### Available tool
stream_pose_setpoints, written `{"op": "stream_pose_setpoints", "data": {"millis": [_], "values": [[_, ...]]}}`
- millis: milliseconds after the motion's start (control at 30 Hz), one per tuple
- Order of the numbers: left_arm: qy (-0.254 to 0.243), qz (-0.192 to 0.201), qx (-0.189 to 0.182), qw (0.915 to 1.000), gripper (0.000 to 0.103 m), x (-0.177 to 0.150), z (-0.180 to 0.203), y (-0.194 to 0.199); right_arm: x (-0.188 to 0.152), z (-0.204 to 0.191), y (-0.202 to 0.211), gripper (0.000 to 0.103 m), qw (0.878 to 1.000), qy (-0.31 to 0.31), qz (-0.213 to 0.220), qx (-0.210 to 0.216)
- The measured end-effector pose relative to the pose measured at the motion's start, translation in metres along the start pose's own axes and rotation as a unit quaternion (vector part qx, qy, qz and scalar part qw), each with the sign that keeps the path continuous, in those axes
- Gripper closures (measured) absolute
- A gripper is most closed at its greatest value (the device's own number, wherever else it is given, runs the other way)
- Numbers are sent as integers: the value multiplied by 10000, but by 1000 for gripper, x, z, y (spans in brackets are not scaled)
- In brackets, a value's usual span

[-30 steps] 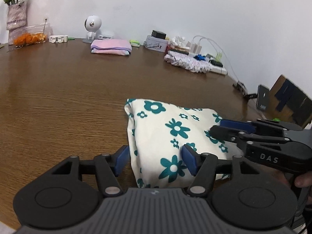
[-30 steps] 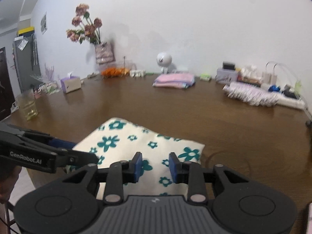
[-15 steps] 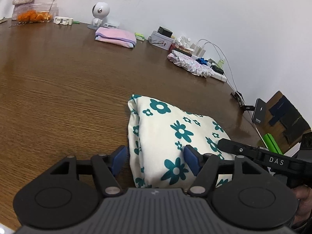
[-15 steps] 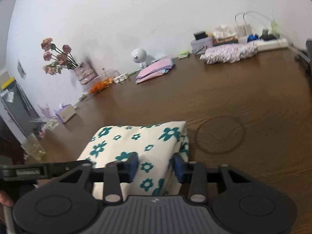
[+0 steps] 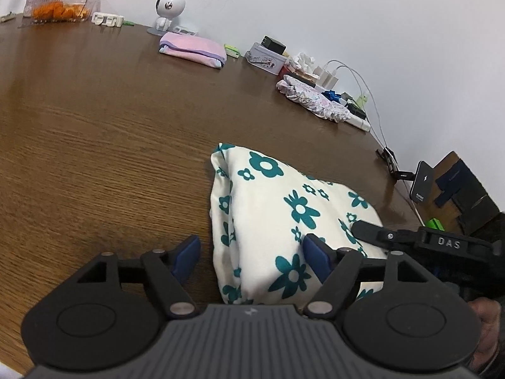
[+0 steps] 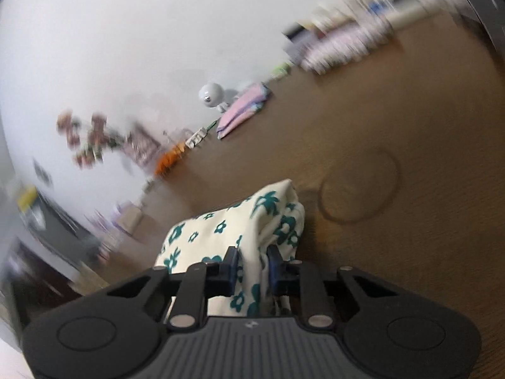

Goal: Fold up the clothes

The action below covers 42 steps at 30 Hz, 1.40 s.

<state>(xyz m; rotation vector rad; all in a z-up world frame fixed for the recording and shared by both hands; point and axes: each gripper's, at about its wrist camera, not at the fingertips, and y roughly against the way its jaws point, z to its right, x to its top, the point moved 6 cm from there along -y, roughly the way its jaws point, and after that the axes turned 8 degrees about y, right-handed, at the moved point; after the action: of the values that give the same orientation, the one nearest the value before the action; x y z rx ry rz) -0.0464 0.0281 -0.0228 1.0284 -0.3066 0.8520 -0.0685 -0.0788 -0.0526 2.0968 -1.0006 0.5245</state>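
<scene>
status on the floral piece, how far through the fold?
Done: floral garment already a compact folded bundle on the table. In hand: right gripper has just been closing and pinches its edge; left gripper opening, straddling the near corner without pinching. Left: likely moving it beside the pink folded stack.

Far along the wooden table point(image 5: 94, 132) stand a white round camera point(image 5: 167, 8), a tin box point(image 5: 266, 58) and orange snacks point(image 5: 58, 11); a phone point(image 5: 421, 184) stands at right.

One floral folded cloth point(image 5: 277, 218), one pink folded cloth point(image 5: 192, 49), two hand-held grippers point(image 5: 252, 260).
</scene>
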Motion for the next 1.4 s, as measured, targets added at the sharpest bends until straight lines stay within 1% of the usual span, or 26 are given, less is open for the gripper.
{"op": "stream_pose_setpoints", "data": {"millis": [33, 100, 133, 200, 233, 300, 333, 367, 400, 500, 567, 600, 667, 700, 767, 800, 833, 933, 967, 1000, 1033, 1067, 1100, 1133, 1267, 1400], "values": [[9, -8, -2, 10000, 28, 0, 0, 0, 0, 4, 0, 85, 9999, -131, -13, 80], [-8, -16, 3, 10000, 28, 2, 0, 1, 1, 1, 2, 82, 10000, 38, 23, 4], [-13, -16, -4, 10000, 28, 3, 0, 2, 2, -3, 4, 75, 9998, 180, 79, -81], [40, -39, -27, 10000, 28, 6, -1, 1, 5, -10, 9, 70, 9988, 391, 214, -215], [92, -70, -46, 9999, 28, 8, -2, 0, 5, -10, 7, 64, 9987, 431, 172, -232], [192, -173, -127, 9996, 30, 9, -3, -5, 5, -9, 2, 66, 9983, 509, 87, -264], [217, -237, -196, 9993, 36, 9, -3, -8, 3, -7, -1, 79, 9987, 460, 22, -231], [264, -298, -269, 9988, 40, 9, -3, -9, 0, -4, -4, 82, 9990, 411, -44, -196], [322, -358, -341, 9983, 43, 9, -3, -10, 0, -3, -5, 83, 9992, 352, -27, -172], [380, -374, -371, 9979, 44, 10, -5, -7, 2, -4, -1, 83, 9990, 402, 0, -191], [440, -335, -310, 9980, 37, 10, -7, -4, 3, -8, 3, 72, 9986, 484, 0, -196], [481, -343, -266, 9979, 29, 10, -9, -3, 2, -11, 5, 67, 9983, 558, -16, -193], [510, -366, -290, 9976, 27, 11, -10, -5, 2, -17, 8, 45, 9973, 706, -48, -188], [521, -378, -310, 9974, 27, 12, -10, -6, 2, -20, 10, 44, 9968, 780, -64, -186], [490, -428, -383, 9971, 28, 12, -8, -10, -3, -23, 4, 44, 9954, 887, -255, -246], [454, -459, -452, 9969, 30, 13, -6, -12, -6, -23, -1, 45, 9951, 895, -335, -259], [452, -501, -518, 9964, 39, 12, -3, -15, -9, -22, -3, 47, 9953, 876, -325, -236], [630, -585, -734, 9936, 48, 13, -3, -22, -10, -18, -6, 60, 9965, 789, -244, -142], [725, -599, -810, 9923, 50, 13, -4, -23, -8, -16, -7, 65, 9972, 700, -258, -100], [819, -614, -886, 9908, 54, 13, -5, -25, -7, -14, -8, 67, 9978, 610, -271, -58], [914, -628, -961, 9892, 57, 14, -7, -26, -5, -11, -7, 73, 9984, 504, -263, -15], [1022, -642, -1039, 9872, 60, 15, -8, -26, -3, -9, -6, 76, 9989, 399, -254, 28], [1103, -627, -1136, 9854, 66, 16, -9, -25, -1, -6, -5, 78, 9992, 293, -245, 71], [1142, -614, -1212, 9841, 69, 18, -8, -23, 1, -4, -4, 80, 9995, 187, -236, 114], [1081, -521, -1217, 9853, 71, 28, 0, -21, 15, -9, -2, 82, 9995, 125, -178, 233], [1116, -396, -1352, 9837, 71, 45, 7, -18, 31, -16, -1, 82, 9995, 98, -60, 306]]}}
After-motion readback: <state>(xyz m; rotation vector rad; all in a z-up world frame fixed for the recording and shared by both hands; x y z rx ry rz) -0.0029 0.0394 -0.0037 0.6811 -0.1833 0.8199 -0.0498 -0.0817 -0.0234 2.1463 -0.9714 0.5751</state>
